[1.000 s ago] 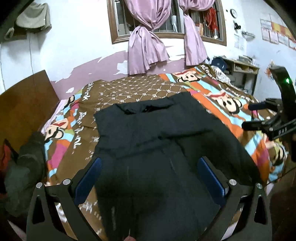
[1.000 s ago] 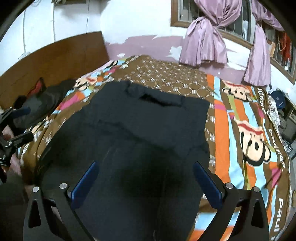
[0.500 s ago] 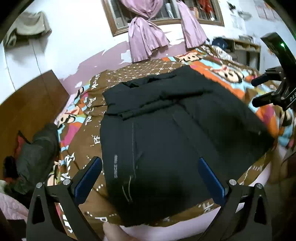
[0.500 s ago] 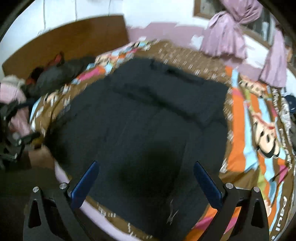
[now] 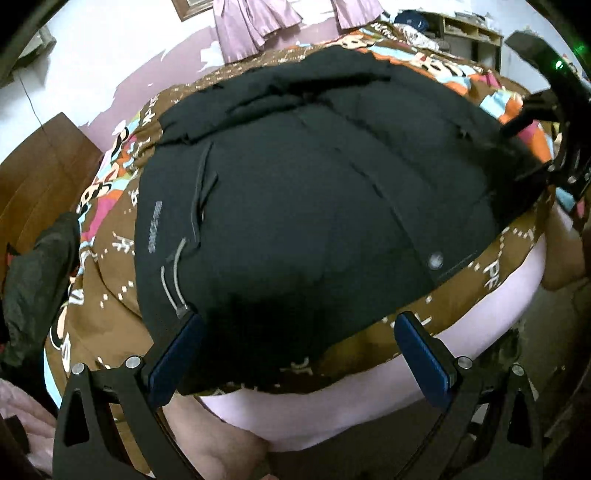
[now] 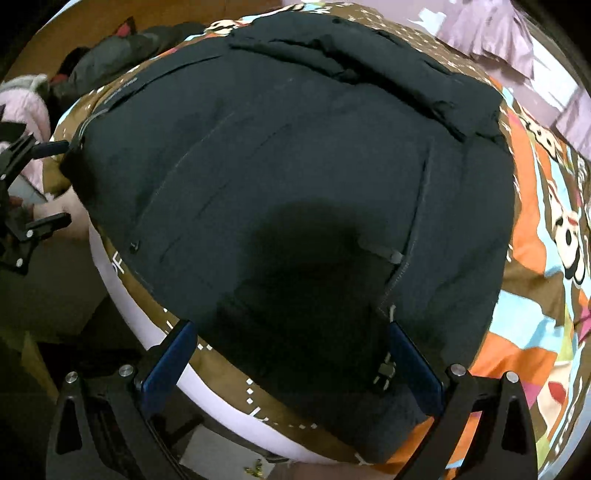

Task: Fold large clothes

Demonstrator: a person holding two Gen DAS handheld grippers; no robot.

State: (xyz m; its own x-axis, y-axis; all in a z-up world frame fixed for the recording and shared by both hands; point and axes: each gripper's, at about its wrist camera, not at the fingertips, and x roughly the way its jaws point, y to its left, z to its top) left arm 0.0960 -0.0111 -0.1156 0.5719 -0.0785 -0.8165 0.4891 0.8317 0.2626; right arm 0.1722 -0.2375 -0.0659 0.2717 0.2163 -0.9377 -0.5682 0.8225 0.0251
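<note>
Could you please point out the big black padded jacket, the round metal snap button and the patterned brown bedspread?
black padded jacket [image 5: 295, 192], left wrist view, centre panel.
metal snap button [image 5: 436, 260], left wrist view, its face.
patterned brown bedspread [image 5: 107, 317], left wrist view, bare part.

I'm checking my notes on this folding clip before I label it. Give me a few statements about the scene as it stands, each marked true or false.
1. The black jacket lies spread on the patterned bedspread. True.
2. The left gripper is clamped shut on the hem. False: its jaws stand wide apart at the near edge, gripping nothing.
3. The right gripper is open. True.
4. The jacket is white. False: it is black.
5. Pink curtains hang on the wall beyond the bed. True.
</note>
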